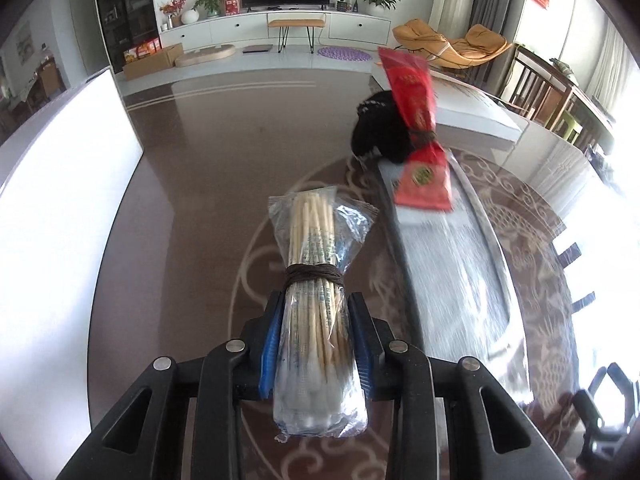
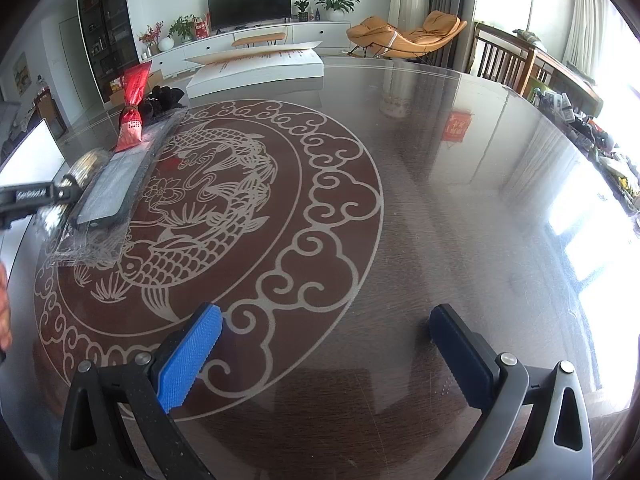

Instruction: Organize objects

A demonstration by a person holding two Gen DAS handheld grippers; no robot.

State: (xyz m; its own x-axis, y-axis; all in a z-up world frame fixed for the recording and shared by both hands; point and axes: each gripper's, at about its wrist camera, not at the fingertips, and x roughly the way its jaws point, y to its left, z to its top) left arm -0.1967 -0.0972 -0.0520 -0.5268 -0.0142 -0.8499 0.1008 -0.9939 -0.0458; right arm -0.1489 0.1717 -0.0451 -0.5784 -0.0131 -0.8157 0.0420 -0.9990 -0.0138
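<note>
Left gripper (image 1: 316, 320) clamps a cotton swab bundle (image 1: 316, 300) — right gripper (image 2: 326, 344) gapes wide over the table (image 2: 440, 200); the red packet (image 1: 416, 120) looks blurred.

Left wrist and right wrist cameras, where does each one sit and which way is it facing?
Left wrist: sits behind the left tongs, low over the table, facing the TV wall; the tongs clamp a cotton swab pack.
Right wrist: sits behind the open, empty right tongs, facing the same wall across the table's fish pattern; the person's hand shows at the left edge.
Shared: red packet, grey tray, black bundle.
</note>
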